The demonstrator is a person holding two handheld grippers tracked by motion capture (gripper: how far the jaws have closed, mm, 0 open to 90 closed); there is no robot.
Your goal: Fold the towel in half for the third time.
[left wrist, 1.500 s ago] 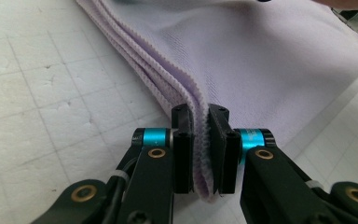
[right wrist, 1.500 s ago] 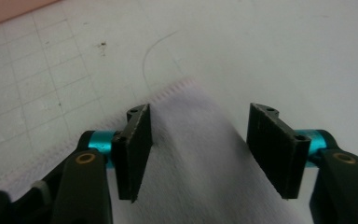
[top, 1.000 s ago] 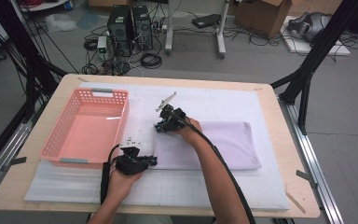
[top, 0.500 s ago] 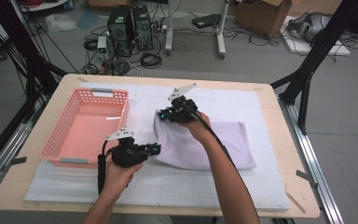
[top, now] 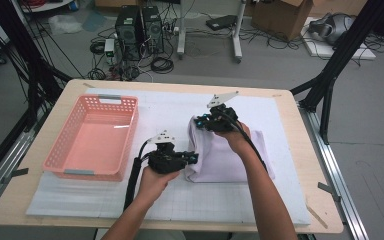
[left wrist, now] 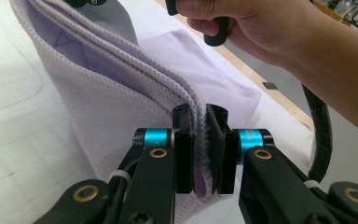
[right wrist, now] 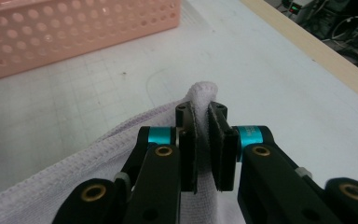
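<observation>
A pale lilac towel [top: 220, 155] lies on the white mat, its left edge lifted off the surface. My left gripper [top: 192, 158] is shut on the near left corner of that edge; in the left gripper view the folded hem [left wrist: 200, 140] is pinched between the pads. My right gripper [top: 200, 121] is shut on the far left corner, held higher; in the right gripper view a bunched corner of towel [right wrist: 203, 95] sticks up between the jaws. The lifted edge hangs between the two grippers, and the towel's right part still rests flat.
A pink plastic basket [top: 92, 137] with nothing in it stands at the left of the mat, close to my left hand. The white gridded mat [top: 160, 107] covers most of the wooden table [top: 285, 107]. Cables trail from both grippers along the forearms.
Both grippers have risen and moved right with the towel's left edge. That edge, flat a second ago, now stands up off the mat.
</observation>
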